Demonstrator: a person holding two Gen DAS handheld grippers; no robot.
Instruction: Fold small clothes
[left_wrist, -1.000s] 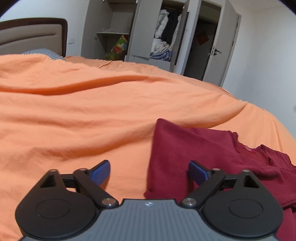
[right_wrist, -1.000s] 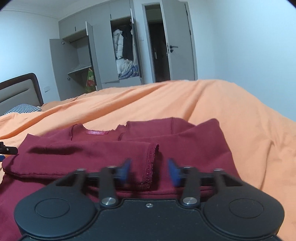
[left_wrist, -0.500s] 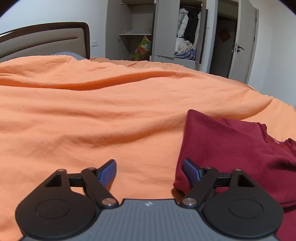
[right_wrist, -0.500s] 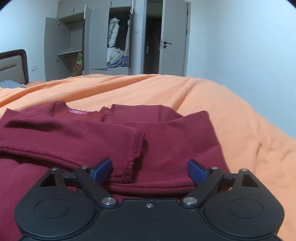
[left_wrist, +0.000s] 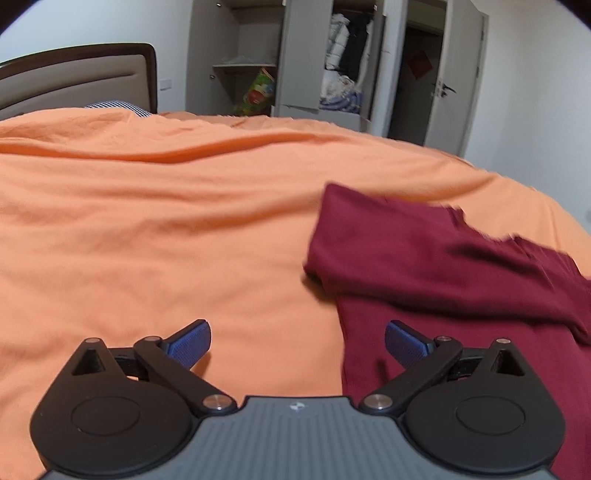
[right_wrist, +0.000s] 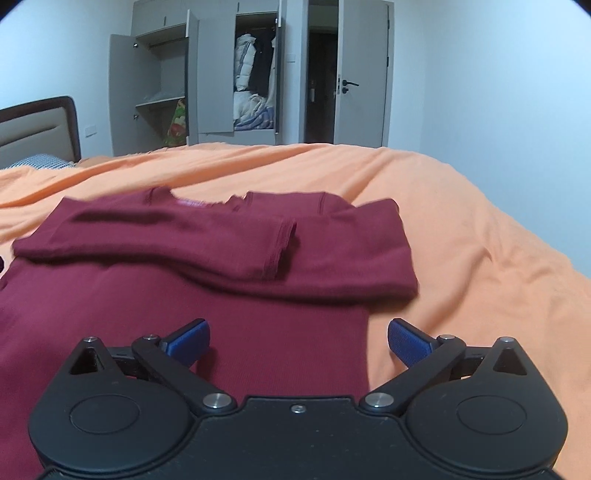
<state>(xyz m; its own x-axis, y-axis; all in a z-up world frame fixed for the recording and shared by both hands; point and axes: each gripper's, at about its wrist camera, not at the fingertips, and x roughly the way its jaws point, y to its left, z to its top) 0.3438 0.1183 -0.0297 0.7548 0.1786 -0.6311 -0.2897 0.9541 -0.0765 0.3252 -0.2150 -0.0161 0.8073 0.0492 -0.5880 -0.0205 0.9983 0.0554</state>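
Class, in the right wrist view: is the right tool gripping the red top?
No: the right tool is open, nothing between its pads, above the red top.

Orange-covered bed (right_wrist: 461, 229), open grey wardrobe (right_wrist: 207, 77), white walls (right_wrist: 480, 74).

Bed (right_wrist: 480, 229) (orange cover, rumpled), dark red top (right_wrist: 207, 266) lying folded on it

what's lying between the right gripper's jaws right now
In the right wrist view, the right gripper frames the maroon top's side edge and orange bedsheet.
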